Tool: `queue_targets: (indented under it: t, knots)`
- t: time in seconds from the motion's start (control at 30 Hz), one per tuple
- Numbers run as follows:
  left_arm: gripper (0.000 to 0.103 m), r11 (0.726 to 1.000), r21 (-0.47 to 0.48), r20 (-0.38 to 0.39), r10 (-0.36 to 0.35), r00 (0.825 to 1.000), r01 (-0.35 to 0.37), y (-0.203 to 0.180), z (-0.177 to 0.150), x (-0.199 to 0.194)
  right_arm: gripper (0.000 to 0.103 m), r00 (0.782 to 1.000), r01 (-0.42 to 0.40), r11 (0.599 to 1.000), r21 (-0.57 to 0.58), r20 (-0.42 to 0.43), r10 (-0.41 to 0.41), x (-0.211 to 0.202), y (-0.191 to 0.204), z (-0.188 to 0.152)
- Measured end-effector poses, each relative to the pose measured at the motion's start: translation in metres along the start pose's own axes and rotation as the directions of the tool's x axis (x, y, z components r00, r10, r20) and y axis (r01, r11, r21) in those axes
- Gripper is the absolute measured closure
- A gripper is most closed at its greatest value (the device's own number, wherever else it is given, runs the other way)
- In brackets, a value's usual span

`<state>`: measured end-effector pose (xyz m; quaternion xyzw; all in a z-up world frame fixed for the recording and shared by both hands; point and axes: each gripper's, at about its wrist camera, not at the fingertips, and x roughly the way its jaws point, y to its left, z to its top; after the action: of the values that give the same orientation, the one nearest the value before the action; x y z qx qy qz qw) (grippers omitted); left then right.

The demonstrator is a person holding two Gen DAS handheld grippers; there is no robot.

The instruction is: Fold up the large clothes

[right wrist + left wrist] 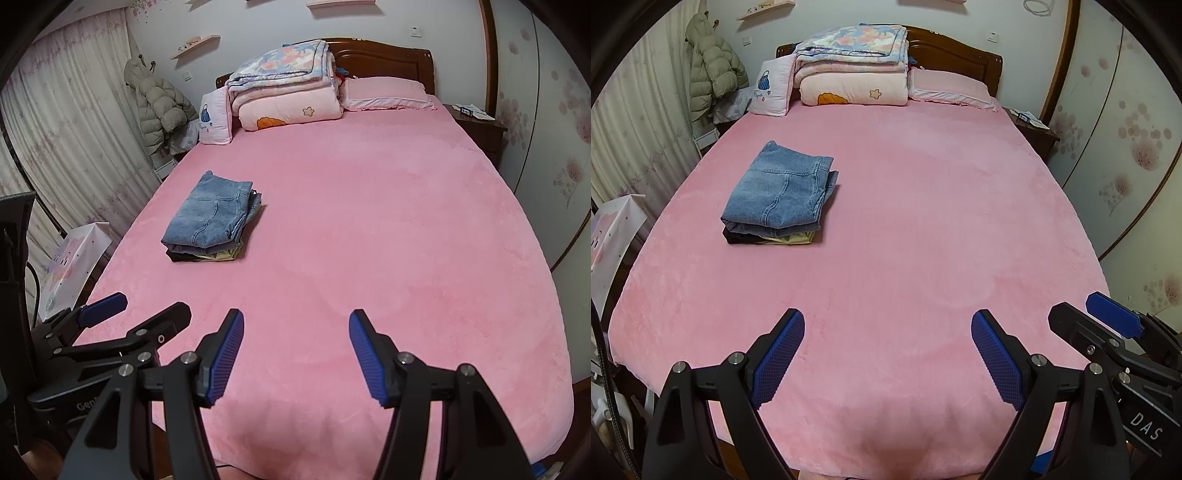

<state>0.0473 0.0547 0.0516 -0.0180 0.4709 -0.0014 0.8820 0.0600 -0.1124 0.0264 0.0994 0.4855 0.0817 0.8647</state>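
left gripper [888,354] and right gripper [296,356] fingers wide, empty, over bed [923,221] foot; folded jeans [779,192] stack far up the bed.

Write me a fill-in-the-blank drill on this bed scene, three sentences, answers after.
1. The top garment of the folded pile on the bed is made of blue ____.
2. Both the left gripper and the right gripper have their jaws ____.
3. The bed's sheet is the colour ____.

Missing words: denim; open; pink
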Motion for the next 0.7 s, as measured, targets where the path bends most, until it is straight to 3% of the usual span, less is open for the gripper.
queue_targets:
  t: [0.7]
  knots:
    - [0.012,1.0,-0.011,0.013,0.012,1.0,-0.012,0.0009,-0.0061,-0.0006,0.037,1.0,-0.003,1.0,0.007,0.0,0.003,-0.0059,-0.0006,-0.0018]
